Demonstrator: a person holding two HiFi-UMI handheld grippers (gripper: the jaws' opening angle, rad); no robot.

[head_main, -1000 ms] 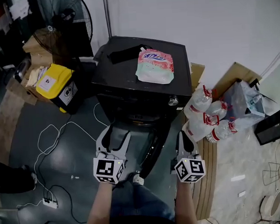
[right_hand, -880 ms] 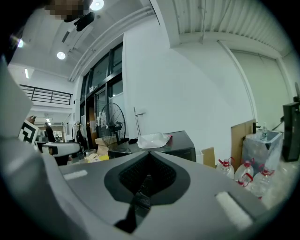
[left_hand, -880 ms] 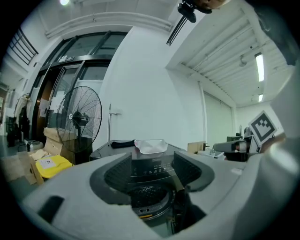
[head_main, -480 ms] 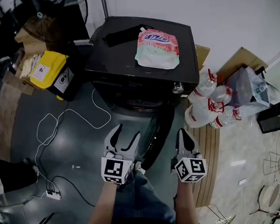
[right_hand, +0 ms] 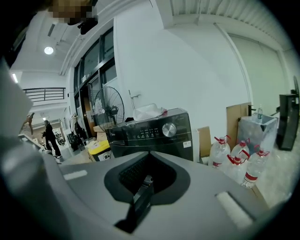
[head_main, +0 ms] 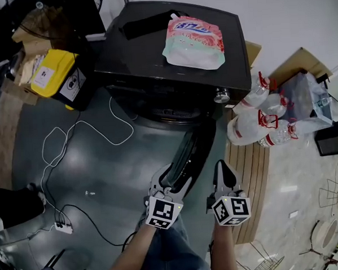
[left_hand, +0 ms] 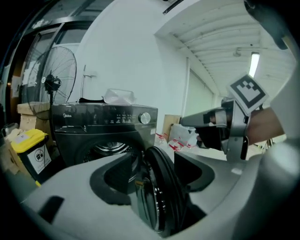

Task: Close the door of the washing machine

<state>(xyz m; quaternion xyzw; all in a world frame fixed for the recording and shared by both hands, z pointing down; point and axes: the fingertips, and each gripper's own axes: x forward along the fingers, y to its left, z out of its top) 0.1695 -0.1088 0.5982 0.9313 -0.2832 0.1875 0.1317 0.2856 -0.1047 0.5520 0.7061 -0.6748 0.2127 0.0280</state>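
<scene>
- The left hand-held gripper (head_main: 172, 181) has moved. A second ago it was off to the left of the door (head_main: 188, 156). Now it is right at the door's free edge.
- In the left gripper view, its jaws are wide apart and the door's round rim (left_hand: 157, 197) stands between them. They are not squeezing it yet.
- The right hand-held gripper (head_main: 223, 168) has stayed just to the right of the door. Its jaws are pressed together and hold nothing.
- The door has not swung. It is open as before and sticks out from the front of the washer (head_main: 172, 86) toward the person.
- So the closing has not started, I think. The left hand-held gripper looks ready to grab or push the door toward the round hole.
- The washer stands on the floor against the wall, with bottles (head_main: 259, 124) on the floor at its right side.
- A small word on the washer's panel (left_hand: 58, 108) looks like "Midea".
- A pink pouch (head_main: 193, 41) lies on the washer's top, nearer its right edge. Its blue writing is too small to read.
- A yellow bin (head_main: 53, 75) has a white label that I cannot read either.
</scene>
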